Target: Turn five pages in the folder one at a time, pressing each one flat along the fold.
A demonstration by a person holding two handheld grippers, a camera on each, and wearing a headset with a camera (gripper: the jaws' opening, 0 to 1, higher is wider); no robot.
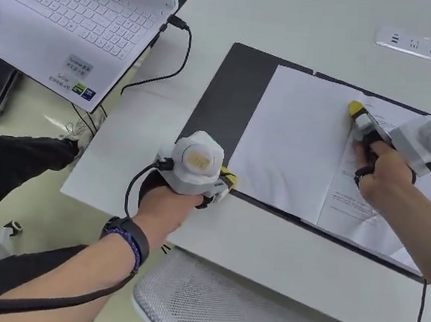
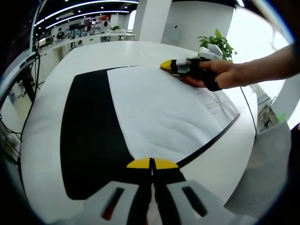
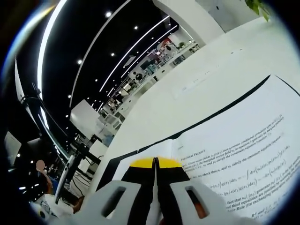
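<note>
Grey mesh of a chair seat [image 1: 212, 302] sits nearest, under the edge of a white table [image 1: 301, 18]. Just beyond it, the left gripper [image 1: 227, 180] rests at the near edge of the folder [image 1: 228, 95], its yellow-tipped jaws brought fully together with nothing between them. The folder lies open and flat on the table, black covers showing around the paper. A blank white sheet [image 1: 292, 137] covers most of its left half, and a printed page [image 1: 354, 202] lies on the right half. Farther on, the right gripper [image 1: 356, 111] sits at the far end of the fold where the two sheets meet. Its jaws are also closed and empty, tips down on the paper. Beyond the folder are a white laptop [image 1: 70, 15] at far left, with a black cable [image 1: 171, 60] trailing from it, and a white power strip [image 1: 419, 46] at far right.

Likely risks: closed tips dragged along the fold could snag and crease the sheet. The blank sheet may spring up if pressed away from the fold. The next pinch could lift two pages together.

Counted: two grippers, one folder, two visible sheets, one laptop, one cable, one power strip, one chair.
</note>
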